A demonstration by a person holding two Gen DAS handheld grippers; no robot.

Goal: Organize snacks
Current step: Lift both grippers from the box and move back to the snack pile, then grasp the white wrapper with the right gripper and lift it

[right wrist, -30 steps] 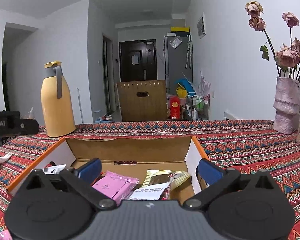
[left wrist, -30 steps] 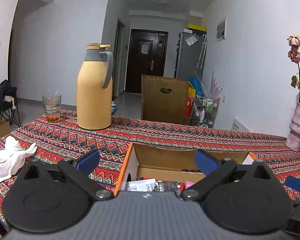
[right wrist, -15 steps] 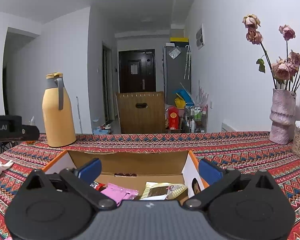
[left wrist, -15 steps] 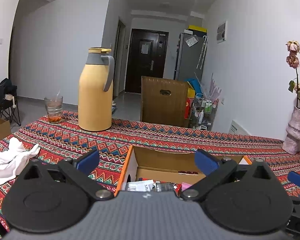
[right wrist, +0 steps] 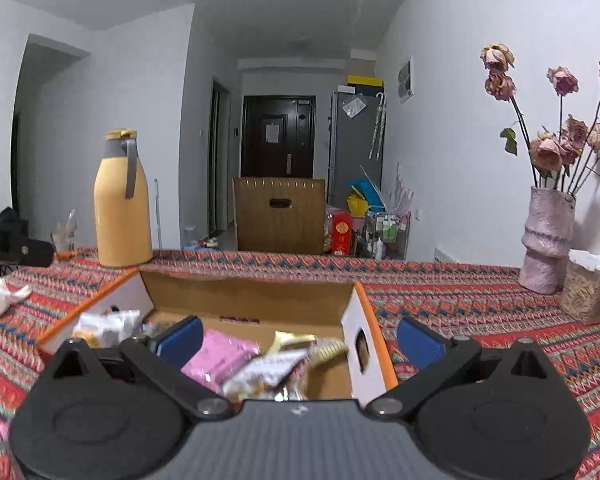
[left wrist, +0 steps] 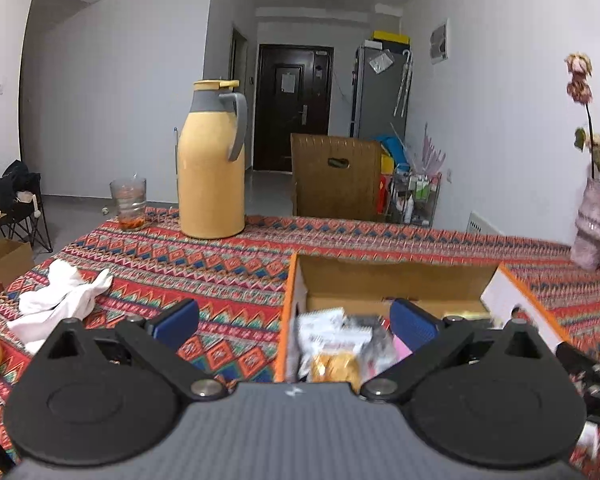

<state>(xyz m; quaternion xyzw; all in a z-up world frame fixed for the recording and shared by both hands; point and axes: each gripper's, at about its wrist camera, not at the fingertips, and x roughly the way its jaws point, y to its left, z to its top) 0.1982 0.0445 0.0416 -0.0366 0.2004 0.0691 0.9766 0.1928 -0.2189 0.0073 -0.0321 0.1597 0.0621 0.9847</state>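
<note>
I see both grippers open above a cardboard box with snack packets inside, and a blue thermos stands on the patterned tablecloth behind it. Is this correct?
Nearly. The thermos is yellow with a grey handle, not blue, as the left wrist view shows. The rest holds: the left gripper and right gripper are open over the cardboard box of snack packets, with the thermos on the patterned tablecloth behind.

A yellow thermos [left wrist: 211,168], a glass [left wrist: 129,204] and a white cloth [left wrist: 62,300] sit on the patterned tablecloth [left wrist: 220,268].

Only a cut-off fragment reading "AI" shows in white on the black left gripper [right wrist: 4,243] at the right wrist view's edge. Print on the snack packets [right wrist: 260,364] is too blurred to read.
</note>
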